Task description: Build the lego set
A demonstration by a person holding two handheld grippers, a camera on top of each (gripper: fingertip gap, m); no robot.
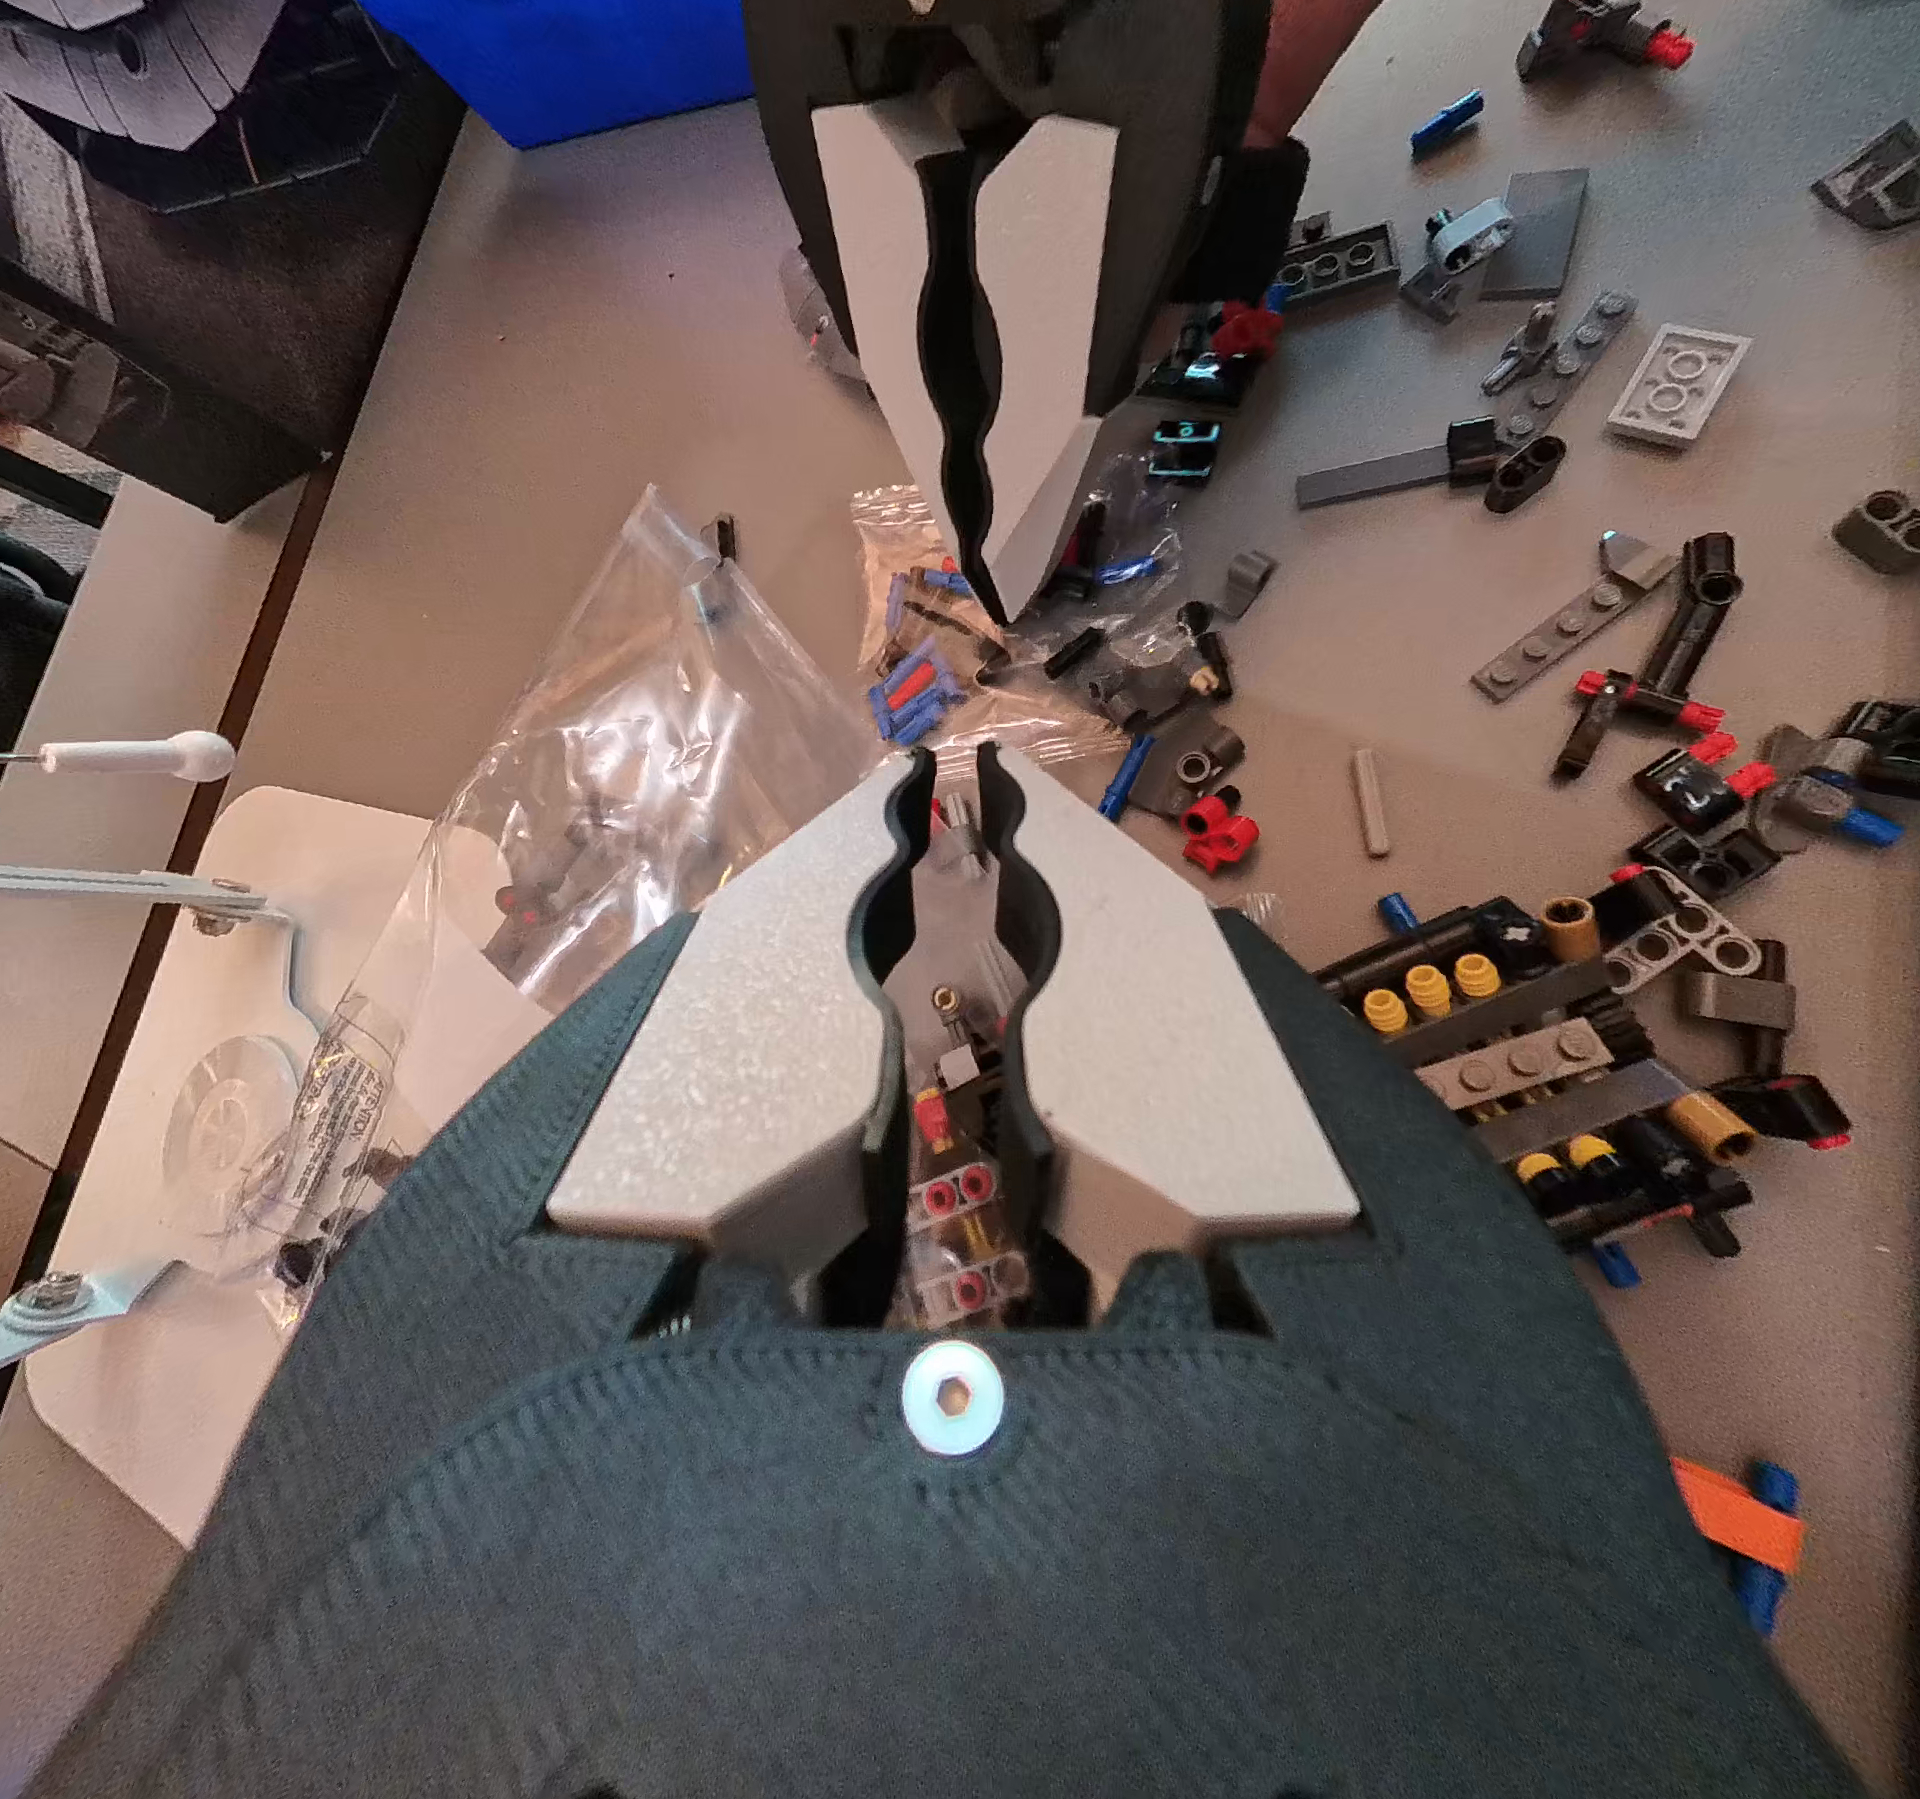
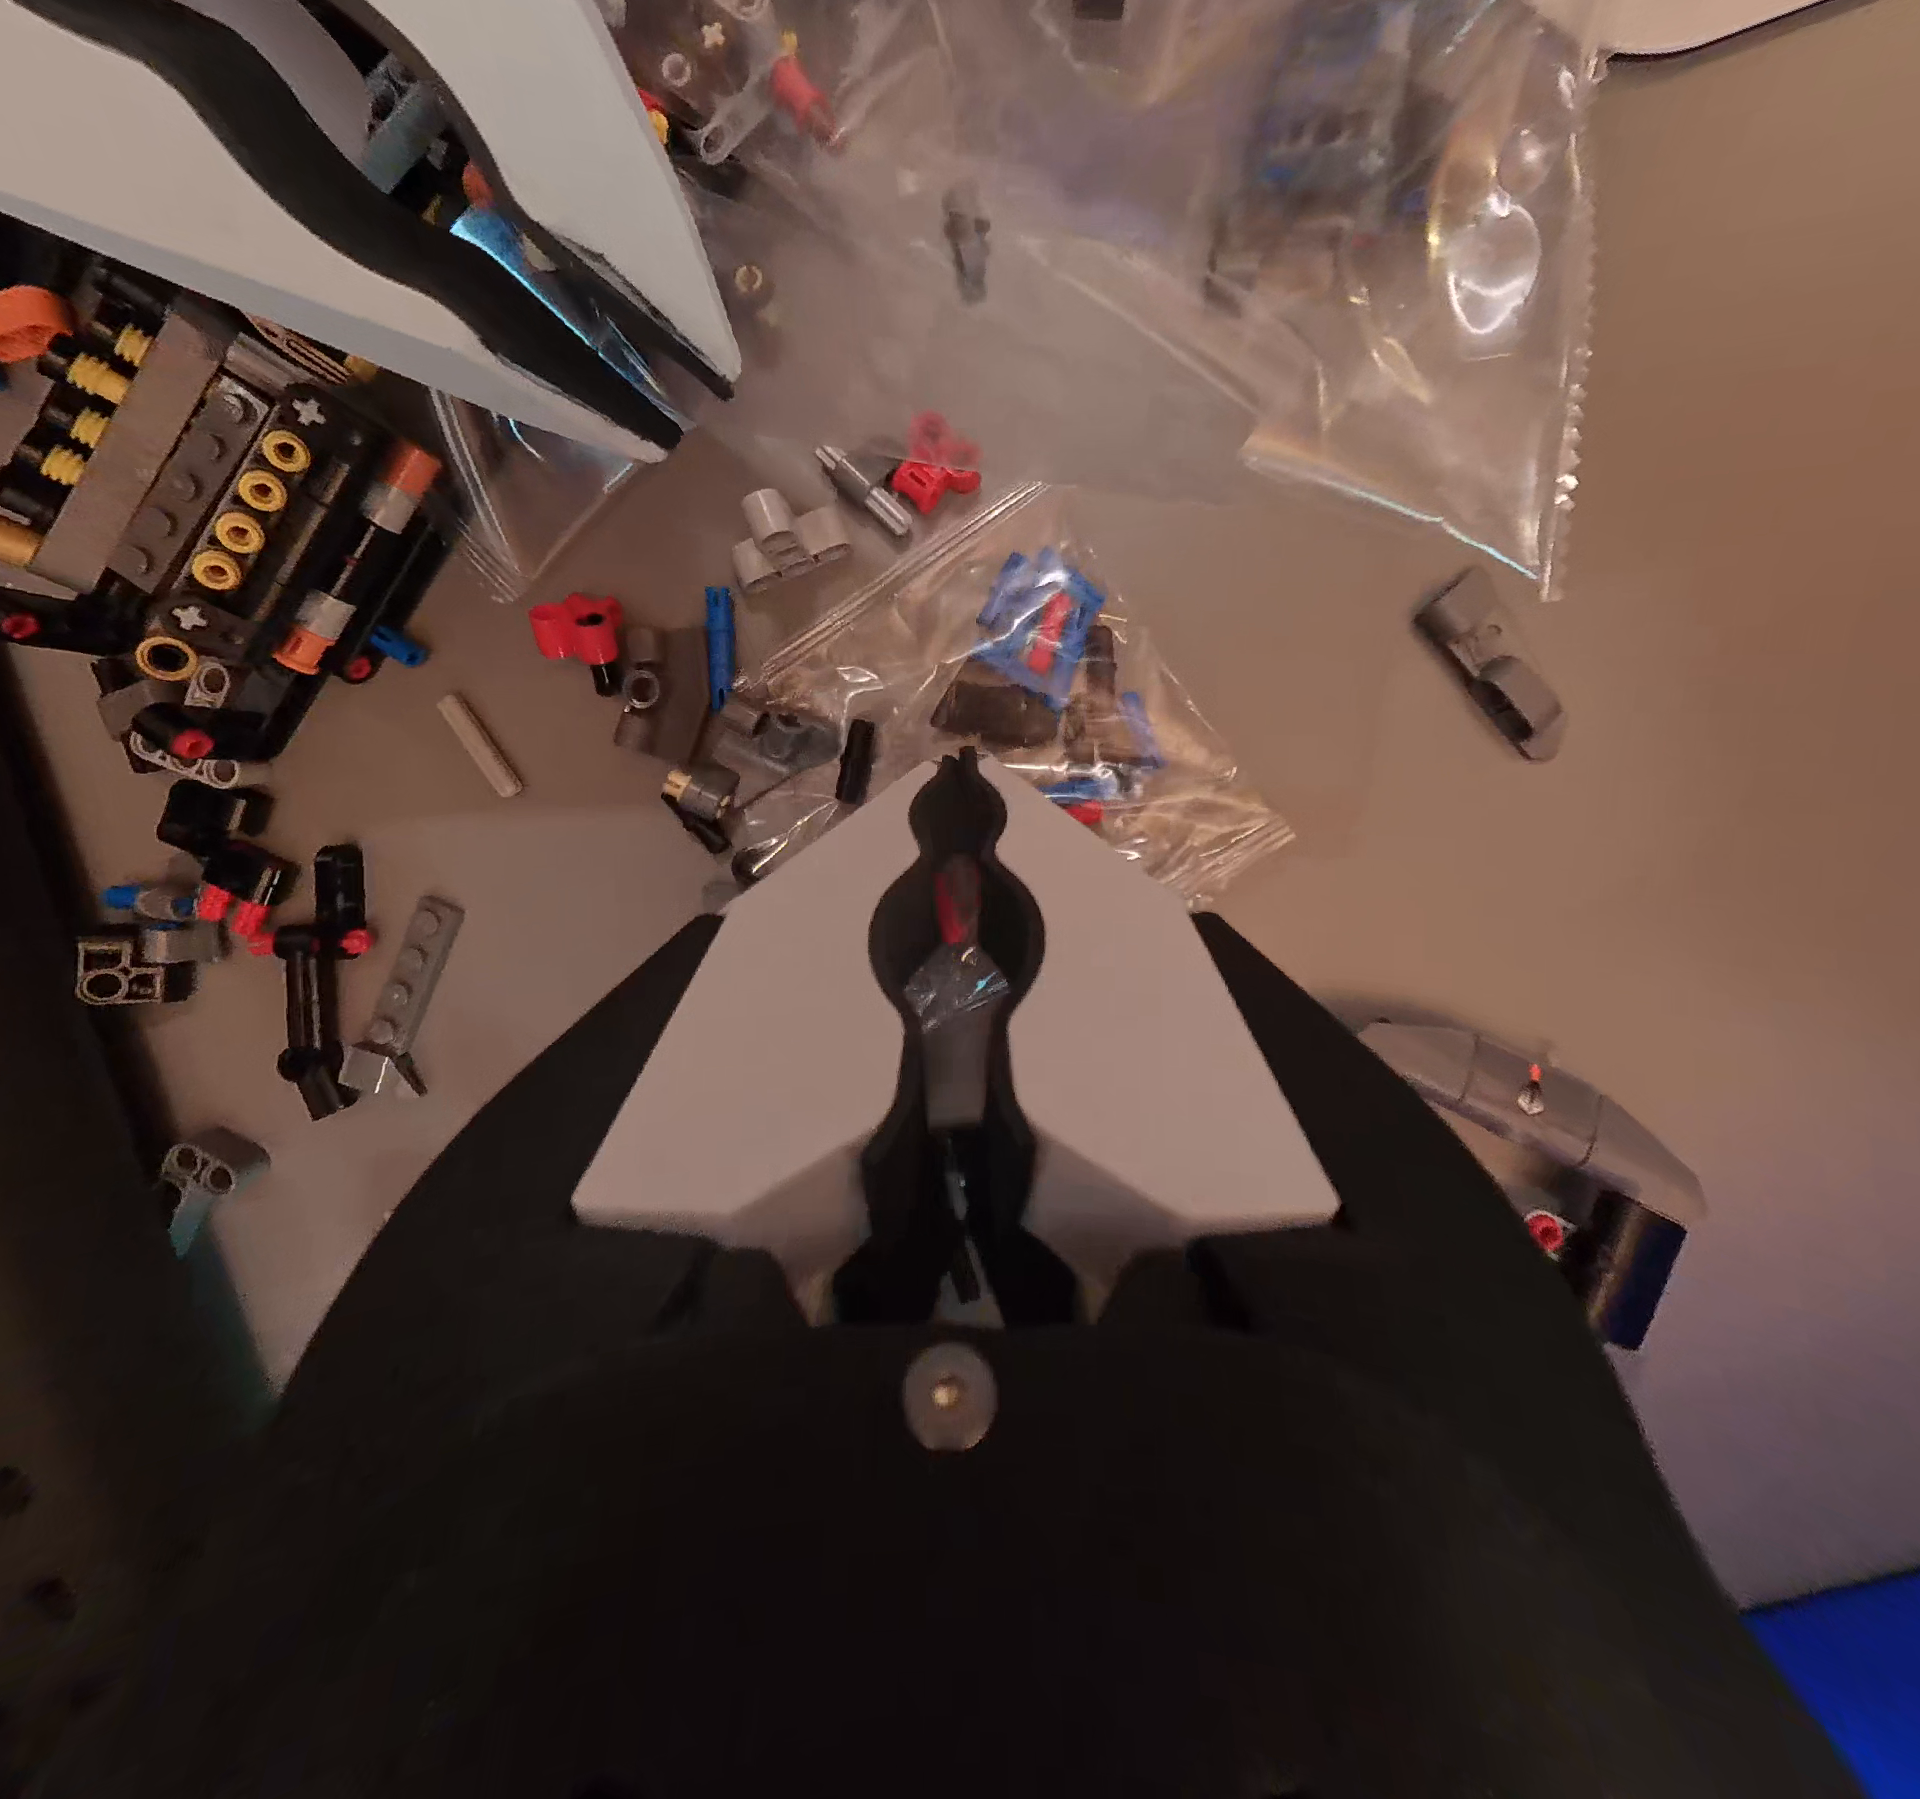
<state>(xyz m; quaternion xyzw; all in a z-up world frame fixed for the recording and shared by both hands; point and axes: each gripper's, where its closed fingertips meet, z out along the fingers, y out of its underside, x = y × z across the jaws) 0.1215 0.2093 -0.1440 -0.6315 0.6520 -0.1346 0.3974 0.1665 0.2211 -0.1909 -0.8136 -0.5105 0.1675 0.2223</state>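
Note:
My right gripper [image 2: 961,762] is shut, its tips pinched on the film of a small clear zip bag [image 2: 1039,679] of blue and dark pins. The left wrist view shows it coming down from above [image 1: 992,606] onto that bag [image 1: 935,669], with the film puckered at the tip. My left gripper [image 1: 951,762] stands just short of the bag, jaws a narrow slit apart with nothing pressed between the pads. A grey pin [image 1: 964,830] lies on the table under that slit. The left gripper also shows at the upper left of the right wrist view [image 2: 696,409].
A partly built black, grey and yellow model [image 1: 1538,1074] lies to the right. Loose pieces are scattered around it, among them a red connector [image 1: 1218,824]. A large clear bag of parts [image 1: 623,762] lies left. A dark box [image 1: 156,87] stands at the far left table edge. There is about 7 cm between the tips of the two grippers.

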